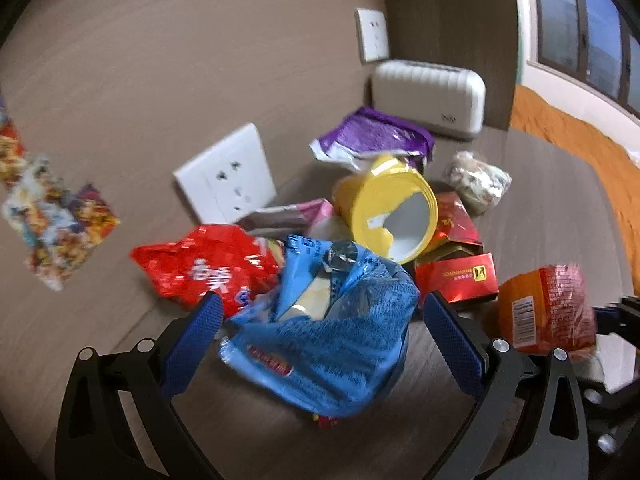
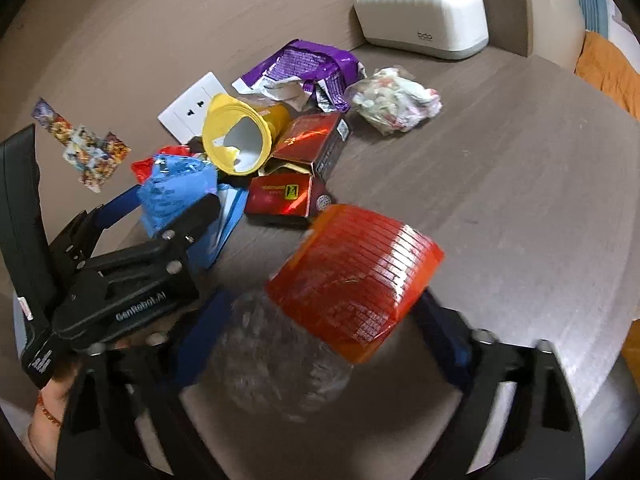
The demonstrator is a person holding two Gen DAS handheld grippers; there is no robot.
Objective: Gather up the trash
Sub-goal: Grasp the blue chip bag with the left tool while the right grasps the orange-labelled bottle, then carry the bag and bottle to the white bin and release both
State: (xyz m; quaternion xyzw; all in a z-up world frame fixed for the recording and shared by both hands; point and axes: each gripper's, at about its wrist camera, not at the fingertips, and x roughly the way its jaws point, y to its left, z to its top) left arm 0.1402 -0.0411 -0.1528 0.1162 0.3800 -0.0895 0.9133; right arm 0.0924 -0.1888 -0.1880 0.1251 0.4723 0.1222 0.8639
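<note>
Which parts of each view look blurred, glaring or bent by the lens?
Left wrist view: blue bag and orange packet smeared by motion, window frame curved. Right wrist view: orange packet blurred, glare on the red box.

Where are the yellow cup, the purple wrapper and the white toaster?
Yellow cup [image 1: 384, 204]: left wrist view, outer wall near rim.
Purple wrapper [image 2: 304, 62]: right wrist view, flat printed face.
Toaster [image 2: 424, 16]: right wrist view, ribbed side.
</note>
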